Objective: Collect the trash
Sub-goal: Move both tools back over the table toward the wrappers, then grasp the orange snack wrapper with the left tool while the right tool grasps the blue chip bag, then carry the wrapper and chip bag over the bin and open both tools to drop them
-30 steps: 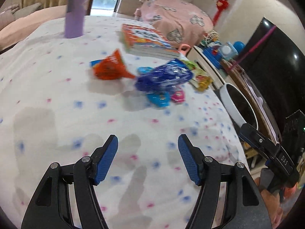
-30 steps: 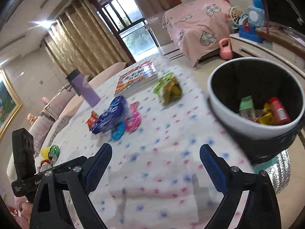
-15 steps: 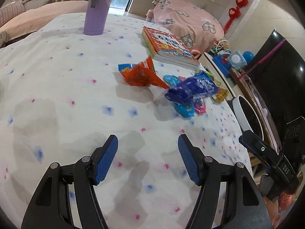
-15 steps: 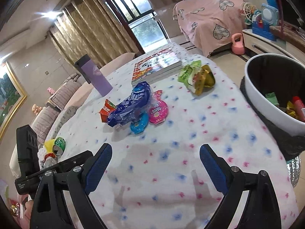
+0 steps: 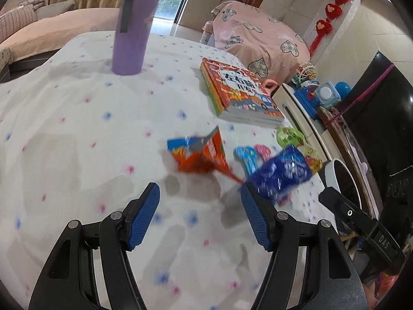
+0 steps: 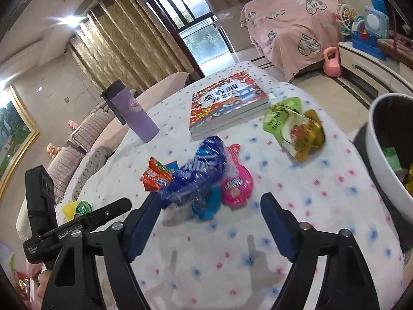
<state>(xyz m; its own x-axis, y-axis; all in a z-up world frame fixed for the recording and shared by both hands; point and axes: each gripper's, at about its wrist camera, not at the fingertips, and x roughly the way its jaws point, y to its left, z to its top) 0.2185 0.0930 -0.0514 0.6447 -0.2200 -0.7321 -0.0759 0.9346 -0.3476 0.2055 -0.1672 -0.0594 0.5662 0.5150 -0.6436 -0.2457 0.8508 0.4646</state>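
Note:
Wrappers lie on the spotted white tablecloth (image 5: 77,134). An orange snack wrapper (image 5: 201,155) lies just beyond my open, empty left gripper (image 5: 200,214). A blue wrapper (image 6: 198,170) lies on a pink packet (image 6: 236,186) and a light blue packet (image 6: 204,208), right in front of my open, empty right gripper (image 6: 210,226). The blue wrapper (image 5: 281,173) also shows in the left wrist view. A green and gold pouch (image 6: 296,129) lies farther right. The white-rimmed trash bin (image 6: 384,155) stands past the table's right edge with trash inside.
A purple tumbler (image 5: 134,25) stands at the far side of the table. A stack of orange books (image 6: 227,103) lies behind the wrappers. A pink covered sofa (image 6: 291,28), a toy shelf (image 6: 369,31) and a dark TV (image 5: 382,118) surround the table.
Both grippers have moved in towards the wrapper pile, which now looks larger and closer. The bin has slid to the right edge of the right wrist view. Both stay open.

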